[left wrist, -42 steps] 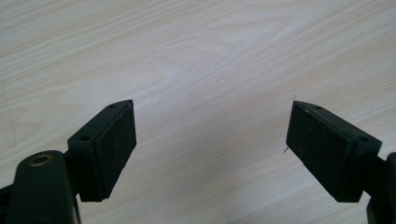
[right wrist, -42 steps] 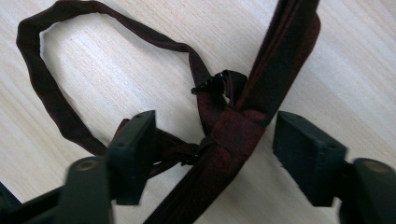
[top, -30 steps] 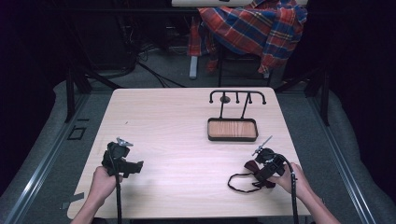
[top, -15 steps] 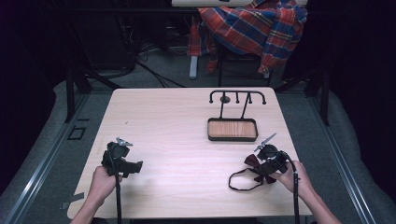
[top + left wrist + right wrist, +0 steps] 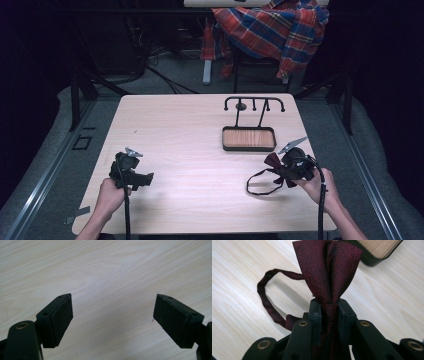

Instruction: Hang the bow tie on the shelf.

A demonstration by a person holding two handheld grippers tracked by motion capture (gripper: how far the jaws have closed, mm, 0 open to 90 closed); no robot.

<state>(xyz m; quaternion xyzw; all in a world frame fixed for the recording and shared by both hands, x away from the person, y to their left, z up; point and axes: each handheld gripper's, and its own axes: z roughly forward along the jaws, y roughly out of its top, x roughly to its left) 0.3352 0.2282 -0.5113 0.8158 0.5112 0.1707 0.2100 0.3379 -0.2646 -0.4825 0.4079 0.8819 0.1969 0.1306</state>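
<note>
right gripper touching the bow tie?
Touching. The right gripper view shows the right gripper with its jaws clamped on the knot of the bow tie, no gap.

Overhead forward-down table [image 5: 200, 130] view; two close claw-mounted tabletop views.

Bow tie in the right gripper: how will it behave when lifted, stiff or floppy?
Probably floppy: the bow tie is thin fabric, and its strap lies in a loose loop on the table. It likely weighs little, so the strap would dangle and sway. The right gripper pinches the bunched knot, which looks like a fair hold, though the smooth cloth might slip.
</note>
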